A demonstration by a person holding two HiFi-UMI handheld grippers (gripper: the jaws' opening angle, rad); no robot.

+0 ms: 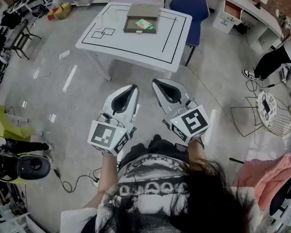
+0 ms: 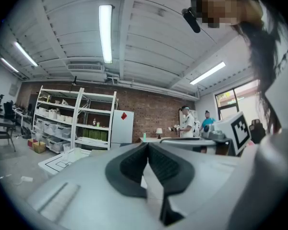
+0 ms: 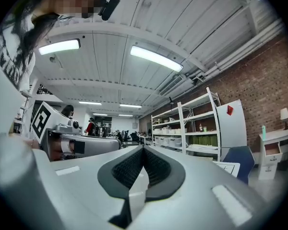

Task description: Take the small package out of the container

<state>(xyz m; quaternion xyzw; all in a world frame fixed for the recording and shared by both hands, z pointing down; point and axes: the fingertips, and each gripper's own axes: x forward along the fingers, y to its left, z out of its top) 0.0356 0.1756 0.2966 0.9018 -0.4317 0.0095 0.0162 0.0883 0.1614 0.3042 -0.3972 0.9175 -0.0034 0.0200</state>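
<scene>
A shallow brown cardboard container (image 1: 141,18) lies open on the white table (image 1: 136,42) with black lines, far ahead of me. Inside it lies a small green package (image 1: 144,24). My left gripper (image 1: 131,88) and right gripper (image 1: 157,82) are held side by side over the floor, well short of the table, and point toward it. Both are shut with nothing between the jaws. The left gripper view shows its dark pads (image 2: 134,164) closed together, with the table (image 2: 62,162) low at the left. The right gripper view likewise shows closed pads (image 3: 129,169).
A blue chair (image 1: 189,6) stands at the table's far right corner. A white desk (image 1: 242,8) and a person's legs (image 1: 271,62) are at the right, with a wire stool (image 1: 266,111) nearer. Cables cross the floor (image 1: 68,181). Shelving (image 2: 72,123) lines the brick wall.
</scene>
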